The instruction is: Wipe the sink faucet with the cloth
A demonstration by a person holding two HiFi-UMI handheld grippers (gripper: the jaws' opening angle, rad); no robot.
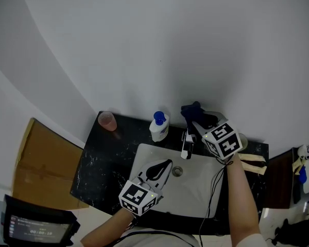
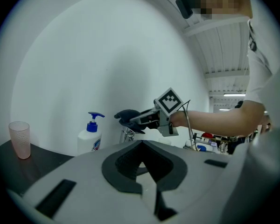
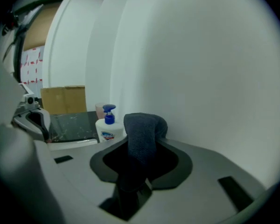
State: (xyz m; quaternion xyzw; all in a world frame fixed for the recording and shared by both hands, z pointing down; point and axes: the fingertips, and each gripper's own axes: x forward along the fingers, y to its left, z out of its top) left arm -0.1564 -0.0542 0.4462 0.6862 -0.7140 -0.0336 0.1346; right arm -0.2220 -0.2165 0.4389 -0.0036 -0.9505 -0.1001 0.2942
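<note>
Cloth (image 1: pixel 193 112), dark blue and bunched, sat clamped between the jaws of the right tool (image 1: pixel 198 119). In the right gripper view we saw the cloth (image 3: pixel 143 135) rise out of the right tool (image 3: pixel 139 171) as a thick folded wad, with both jaws pressed on its sides. That tool was at the back of the sink (image 1: pixel 194 192), close to the wall, and the cloth hung just above the rear part of the faucet (image 1: pixel 187 144). From the left gripper view the cloth (image 2: pixel 126 116) lay directly over the chrome faucet (image 2: pixel 127 135), but we could not tell whether it touched the metal.

Our left tool (image 1: pixel 162 169) was over the front left part of the white basin, near the drain. Its jaws (image 2: pixel 142 168) were drawn together at the tips, with nothing between them.

On the dark marbled bench (image 1: pixel 100 161) a white soap bottle (image 1: pixel 159 128) with a blue pump stood just left of the faucet, at the sink's back edge. A pink cup (image 1: pixel 107 121) stood farther left, well apart from it, in the bench's back corner. Both showed in the left gripper view too, the soap bottle (image 2: pixel 89 137) near the faucet and the pink cup (image 2: pixel 19 139) off at the left edge. A cardboard box (image 1: pixel 41 163) stood beside the left end of the bench.
</note>
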